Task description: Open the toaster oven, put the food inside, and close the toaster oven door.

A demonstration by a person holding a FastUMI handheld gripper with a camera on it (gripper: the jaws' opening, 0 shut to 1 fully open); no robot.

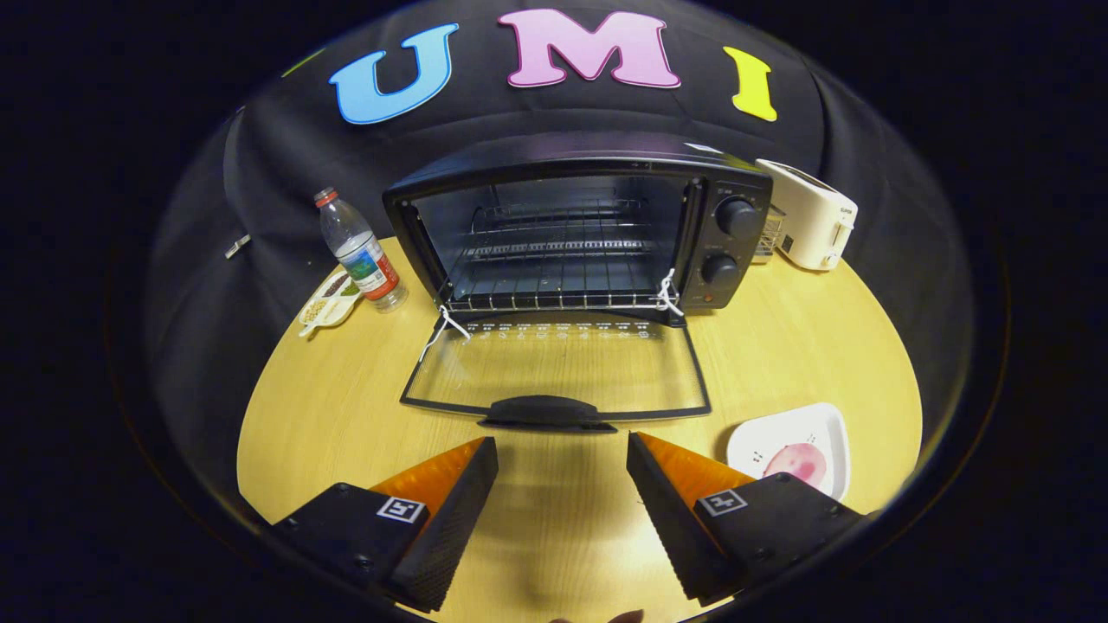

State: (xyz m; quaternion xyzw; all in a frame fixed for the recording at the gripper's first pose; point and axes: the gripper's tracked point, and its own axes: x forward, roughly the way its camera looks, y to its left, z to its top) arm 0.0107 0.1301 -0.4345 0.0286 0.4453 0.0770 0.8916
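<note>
- Claw point(563, 450): fingers spread wide, nothing between them, bare wood of the desk point(796, 346) showing in the gap; it hangs above the near part of the desk.
- Toaster oven point(580, 229): black, at the far side of the desk, straight beyond the fingers; cavity exposed, with a wire rack point(554, 247) inside.
- Oven door point(554, 368): glass, folded down flat over the desk, its dark handle point(547, 411) just ahead of the fingertips and apart from them; white string tied at both hinge corners.
- Two control knobs point(737, 218): one above the other on the oven's right panel.
- Food point(796, 463): a pink rounded piece on a white plate point(822, 424), near the right finger, well apart from the oven.
- Water bottle point(359, 251): clear, red cap, upright, left of the oven.
- Small dish point(327, 305): just beside the bottle's base, holding brownish bits.
- White toaster point(809, 216): right of the oven, at the far edge, a small wire rack between them.
</note>
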